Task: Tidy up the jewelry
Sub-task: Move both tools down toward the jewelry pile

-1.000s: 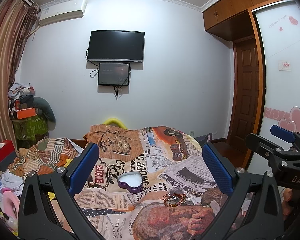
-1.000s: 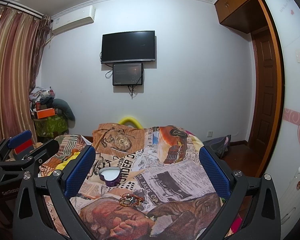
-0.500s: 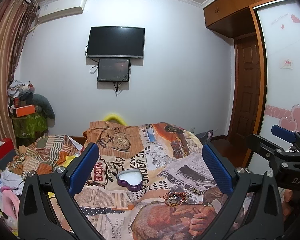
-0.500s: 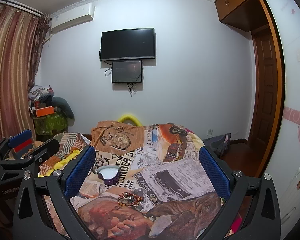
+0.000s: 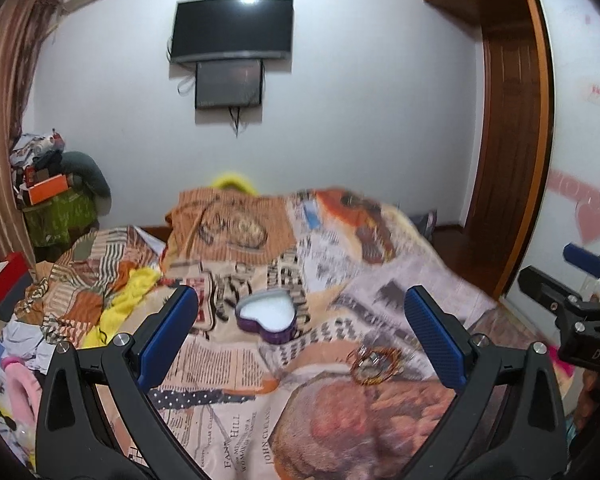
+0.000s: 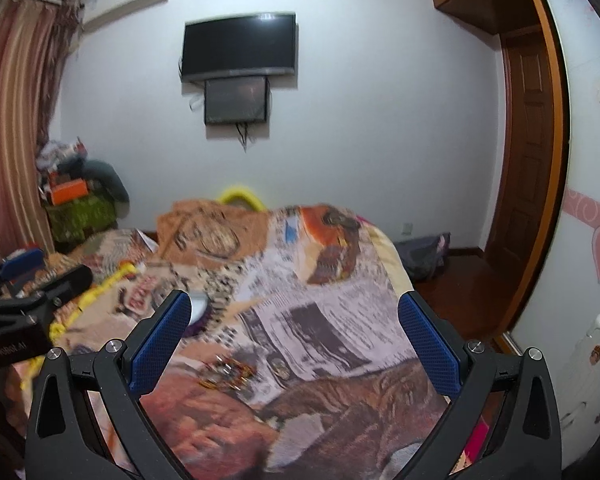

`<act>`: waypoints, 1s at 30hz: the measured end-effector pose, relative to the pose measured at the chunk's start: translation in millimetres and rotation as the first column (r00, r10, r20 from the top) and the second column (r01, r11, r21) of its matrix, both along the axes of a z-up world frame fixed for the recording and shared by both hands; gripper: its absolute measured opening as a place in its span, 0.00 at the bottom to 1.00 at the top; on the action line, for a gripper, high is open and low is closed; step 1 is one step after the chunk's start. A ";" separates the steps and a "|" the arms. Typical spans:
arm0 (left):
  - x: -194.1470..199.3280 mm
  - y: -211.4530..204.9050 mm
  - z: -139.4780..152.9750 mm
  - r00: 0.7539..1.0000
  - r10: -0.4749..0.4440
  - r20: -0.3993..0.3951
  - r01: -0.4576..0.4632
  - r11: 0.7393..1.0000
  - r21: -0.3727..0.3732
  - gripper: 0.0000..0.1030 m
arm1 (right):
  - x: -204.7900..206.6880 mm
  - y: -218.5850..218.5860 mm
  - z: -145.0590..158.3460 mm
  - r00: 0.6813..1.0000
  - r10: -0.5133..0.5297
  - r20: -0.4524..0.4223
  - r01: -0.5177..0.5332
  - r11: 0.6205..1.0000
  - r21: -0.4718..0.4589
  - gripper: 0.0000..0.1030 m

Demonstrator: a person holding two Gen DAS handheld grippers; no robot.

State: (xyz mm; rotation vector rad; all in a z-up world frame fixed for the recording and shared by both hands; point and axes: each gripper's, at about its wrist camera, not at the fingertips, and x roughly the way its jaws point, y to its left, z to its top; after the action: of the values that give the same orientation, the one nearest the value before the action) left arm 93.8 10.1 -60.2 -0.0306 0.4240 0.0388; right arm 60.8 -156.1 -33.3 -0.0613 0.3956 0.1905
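Note:
A purple heart-shaped tin (image 5: 267, 317) with a white inside lies open on the printed bedspread (image 5: 236, 364). A small heap of beaded jewelry (image 5: 374, 363) lies in front of it to the right. My left gripper (image 5: 300, 336) is open and empty, above the bed, with the tin between its fingers in the view. My right gripper (image 6: 294, 340) is open and empty; the jewelry (image 6: 227, 372) shows blurred near its left finger (image 6: 160, 340), and the tin (image 6: 198, 312) is partly hidden behind that finger. Each gripper shows at the edge of the other's view.
Rumpled clothes and a yellow cloth (image 5: 120, 304) lie on the bed's left side. A red box (image 5: 8, 280) and a cluttered stand (image 5: 56, 204) are at the left. A TV (image 5: 232, 30) hangs on the far wall. A wooden door (image 5: 508, 152) and a white suitcase (image 6: 588, 368) are at the right.
Both grippers have moved forward and tilted down toward the bed; the tin and the jewelry look larger and nearer. The current frames are motion-blurred. Both grippers stay open.

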 end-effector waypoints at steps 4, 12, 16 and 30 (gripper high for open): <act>27.6 1.6 -28.0 0.994 -0.023 -0.104 0.023 1.000 -0.007 1.00 | 20.1 -5.5 -23.7 0.996 -0.024 -0.085 0.021 0.999 -0.046 1.00; 69.8 -0.8 -82.7 0.955 -0.054 -0.292 0.054 0.999 -0.007 1.00 | 48.2 -18.6 -53.9 0.975 -0.027 -0.219 0.011 0.997 -0.073 1.00; 87.0 0.1 -99.0 0.930 -0.089 -0.356 0.078 0.996 -0.044 1.00 | 61.8 -21.2 -67.2 0.960 -0.003 -0.282 -0.013 0.998 -0.056 0.98; 127.5 -3.9 -116.5 0.848 -0.285 -0.446 0.225 0.957 -0.182 0.54 | 102.8 -8.7 -94.0 0.872 0.186 -0.453 -0.220 0.975 -0.022 0.53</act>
State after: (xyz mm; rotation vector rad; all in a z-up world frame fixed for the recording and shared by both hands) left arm 221.3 6.2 -176.7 -0.0878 0.9154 -0.2510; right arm 163.7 -164.8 -127.3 -0.1323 0.8621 0.4024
